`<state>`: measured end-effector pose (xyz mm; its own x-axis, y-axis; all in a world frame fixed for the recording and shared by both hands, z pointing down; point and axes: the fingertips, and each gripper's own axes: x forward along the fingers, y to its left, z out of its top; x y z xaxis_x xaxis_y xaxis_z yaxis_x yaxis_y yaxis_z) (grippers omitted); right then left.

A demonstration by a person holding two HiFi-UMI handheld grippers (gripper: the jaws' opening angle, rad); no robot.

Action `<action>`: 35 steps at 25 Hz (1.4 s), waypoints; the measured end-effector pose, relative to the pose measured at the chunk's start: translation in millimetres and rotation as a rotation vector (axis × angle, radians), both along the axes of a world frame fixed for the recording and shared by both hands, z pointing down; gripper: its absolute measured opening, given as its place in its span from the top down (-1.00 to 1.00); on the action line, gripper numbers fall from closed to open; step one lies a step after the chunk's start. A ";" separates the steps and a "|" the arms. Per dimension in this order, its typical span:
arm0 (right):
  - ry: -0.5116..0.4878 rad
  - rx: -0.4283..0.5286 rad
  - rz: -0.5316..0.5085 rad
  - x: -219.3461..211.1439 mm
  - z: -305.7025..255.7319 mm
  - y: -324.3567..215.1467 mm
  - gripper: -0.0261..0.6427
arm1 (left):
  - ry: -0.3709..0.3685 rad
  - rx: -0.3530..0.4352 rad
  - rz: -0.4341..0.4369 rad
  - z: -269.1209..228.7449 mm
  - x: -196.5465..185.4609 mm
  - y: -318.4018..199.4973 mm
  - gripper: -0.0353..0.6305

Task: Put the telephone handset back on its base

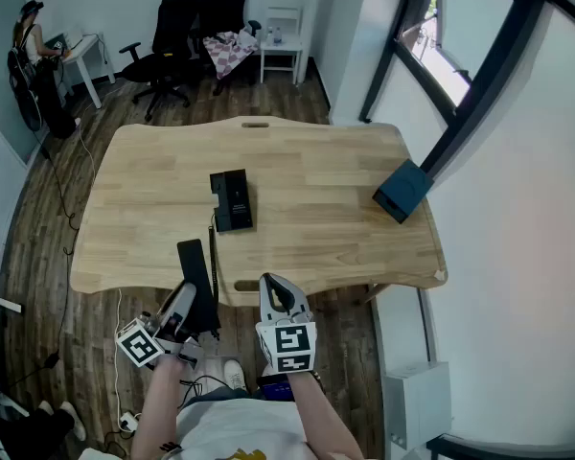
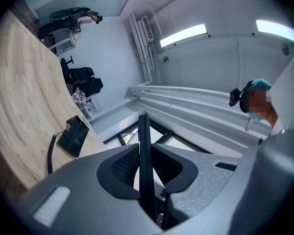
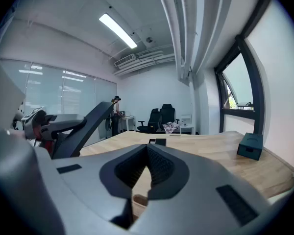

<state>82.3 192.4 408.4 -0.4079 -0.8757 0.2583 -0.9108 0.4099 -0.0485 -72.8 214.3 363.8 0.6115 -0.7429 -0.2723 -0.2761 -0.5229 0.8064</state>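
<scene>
The black telephone base (image 1: 232, 199) lies near the middle of the wooden table (image 1: 326, 218). A coiled cord (image 1: 213, 257) runs from it to the black handset (image 1: 194, 262), which hangs over the table's near edge. My left gripper (image 1: 179, 307) is shut on the handset. In the left gripper view the handset (image 2: 143, 160) shows edge-on between the pads, with the base (image 2: 73, 137) off to the left. My right gripper (image 1: 272, 286) is shut and empty, held beside the left one below the table edge. Its view shows the handset (image 3: 88, 121) and the base (image 3: 157, 142).
A dark blue box (image 1: 402, 190) sits at the table's right edge. Black office chairs (image 1: 187, 27) and a white chair (image 1: 283, 32) stand beyond the table. A person (image 1: 29, 56) stands at a desk far left. A window wall (image 1: 460, 75) runs along the right.
</scene>
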 end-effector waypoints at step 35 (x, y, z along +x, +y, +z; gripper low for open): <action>-0.038 0.061 -0.013 18.1 -13.8 7.9 0.90 | 0.057 0.024 -0.040 -10.5 10.1 2.4 0.67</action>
